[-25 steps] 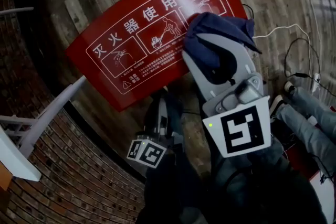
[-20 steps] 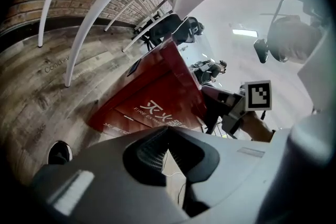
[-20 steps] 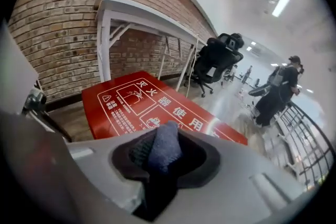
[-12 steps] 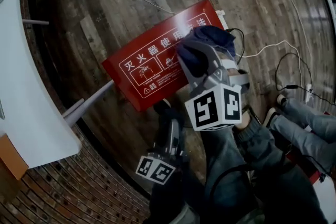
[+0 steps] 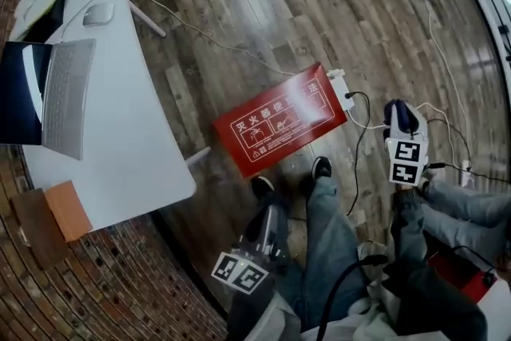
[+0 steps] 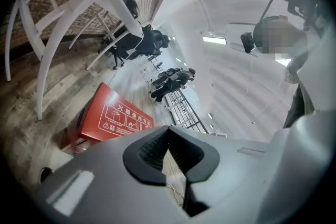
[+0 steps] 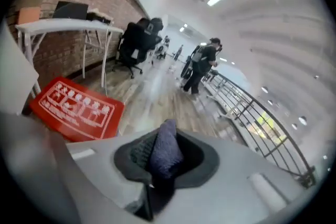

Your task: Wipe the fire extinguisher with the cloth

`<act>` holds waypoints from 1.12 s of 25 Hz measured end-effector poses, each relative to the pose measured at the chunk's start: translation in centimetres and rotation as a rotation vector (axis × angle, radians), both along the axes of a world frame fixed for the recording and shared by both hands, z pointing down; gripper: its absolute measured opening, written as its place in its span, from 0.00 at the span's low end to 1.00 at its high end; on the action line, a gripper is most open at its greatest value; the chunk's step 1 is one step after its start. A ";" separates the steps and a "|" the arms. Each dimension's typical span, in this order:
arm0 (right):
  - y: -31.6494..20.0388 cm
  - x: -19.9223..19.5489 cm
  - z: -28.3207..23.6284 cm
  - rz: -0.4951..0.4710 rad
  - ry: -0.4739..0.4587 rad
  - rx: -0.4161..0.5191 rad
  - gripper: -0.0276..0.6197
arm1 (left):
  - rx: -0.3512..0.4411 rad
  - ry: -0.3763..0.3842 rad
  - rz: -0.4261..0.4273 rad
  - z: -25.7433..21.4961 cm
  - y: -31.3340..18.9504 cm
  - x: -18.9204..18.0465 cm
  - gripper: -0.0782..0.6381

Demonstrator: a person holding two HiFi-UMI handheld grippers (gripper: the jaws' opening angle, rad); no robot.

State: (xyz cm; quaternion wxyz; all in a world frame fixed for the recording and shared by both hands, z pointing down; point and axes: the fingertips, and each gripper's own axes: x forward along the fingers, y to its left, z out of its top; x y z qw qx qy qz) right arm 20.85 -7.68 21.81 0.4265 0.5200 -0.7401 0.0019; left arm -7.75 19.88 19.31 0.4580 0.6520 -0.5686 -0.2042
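Observation:
A red fire extinguisher box with white printed instructions lies flat on the wooden floor; it also shows in the left gripper view and the right gripper view. No extinguisher itself is visible. My right gripper hangs to the right of the box, well clear of it, over the floor cables. Its jaws have just been closing and pinch a dark blue cloth between the pads. My left gripper is low at centre, above the person's shoes, shut with nothing in it.
A white desk with a laptop and a mouse stands at the left. Cables and a white power strip lie right of the box. The person's shoes stand beside it. Office chairs, people and a railing are farther off.
The head view has pulled far back from the box, which now looks small. My right gripper with the cloth has come off the box to the right. The left gripper has risen.

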 end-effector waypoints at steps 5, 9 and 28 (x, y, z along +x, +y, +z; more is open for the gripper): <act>2.8 -13.1 -2.8 -0.370 -0.145 -0.002 0.14 | 0.022 -0.019 0.001 -4.0 0.5 0.2 0.11; 6.9 -23.8 4.8 -0.625 -0.176 -0.151 0.15 | 0.036 -0.064 0.020 -6.1 -0.1 1.2 0.11; 10.2 -19.5 -9.0 -0.433 -0.822 -0.478 0.41 | 0.137 -0.168 -0.094 -17.6 -4.1 4.7 0.11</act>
